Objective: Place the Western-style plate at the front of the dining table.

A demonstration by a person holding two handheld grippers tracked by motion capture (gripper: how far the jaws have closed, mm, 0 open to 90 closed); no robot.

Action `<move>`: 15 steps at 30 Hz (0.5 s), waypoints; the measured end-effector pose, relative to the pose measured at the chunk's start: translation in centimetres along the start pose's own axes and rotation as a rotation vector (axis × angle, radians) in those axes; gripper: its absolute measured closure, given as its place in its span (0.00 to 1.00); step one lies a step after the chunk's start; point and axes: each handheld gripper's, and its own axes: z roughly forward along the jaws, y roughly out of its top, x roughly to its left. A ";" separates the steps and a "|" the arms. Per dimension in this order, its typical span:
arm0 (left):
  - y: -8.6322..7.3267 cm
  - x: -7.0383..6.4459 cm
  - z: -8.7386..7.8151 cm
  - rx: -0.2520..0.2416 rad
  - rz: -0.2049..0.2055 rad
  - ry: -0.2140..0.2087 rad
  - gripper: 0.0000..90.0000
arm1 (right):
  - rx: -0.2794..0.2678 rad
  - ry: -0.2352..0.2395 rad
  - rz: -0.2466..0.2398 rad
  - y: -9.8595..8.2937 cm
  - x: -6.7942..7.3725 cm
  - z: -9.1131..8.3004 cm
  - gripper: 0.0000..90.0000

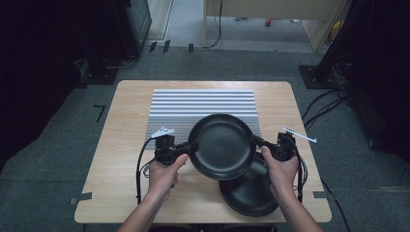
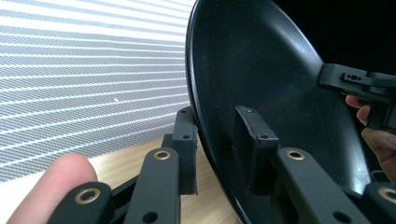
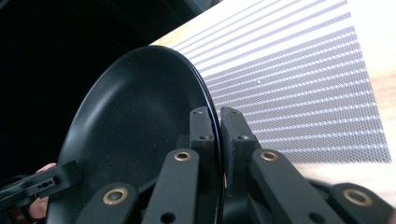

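A black plate (image 1: pixel 222 145) is held up over the table, above the near edge of a grey striped mat (image 1: pixel 203 104). My left gripper (image 1: pixel 193 146) is shut on the plate's left rim. In the left gripper view, my left gripper (image 2: pixel 217 144) has one finger (image 2: pixel 184 149) under the plate (image 2: pixel 271 84) and the other inside it. My right gripper (image 1: pixel 254 140) is shut on the opposite rim. In the right gripper view, my right gripper (image 3: pixel 218 126) pinches the edge of the plate (image 3: pixel 135 126) tightly. A second black plate (image 1: pixel 251 191) lies on the table below, partly covered by the held one.
The wooden table (image 1: pixel 121 145) has bare wood left and right of the mat. Around the table lies grey carpet, with cables (image 1: pixel 324 106) on the floor at the right. Dark equipment stands at the back left.
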 end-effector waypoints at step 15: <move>3.1 2.5 -0.4 -0.023 -0.038 0.013 0.79 | 0.007 0.002 -0.038 2.9 2.3 3.4 0.94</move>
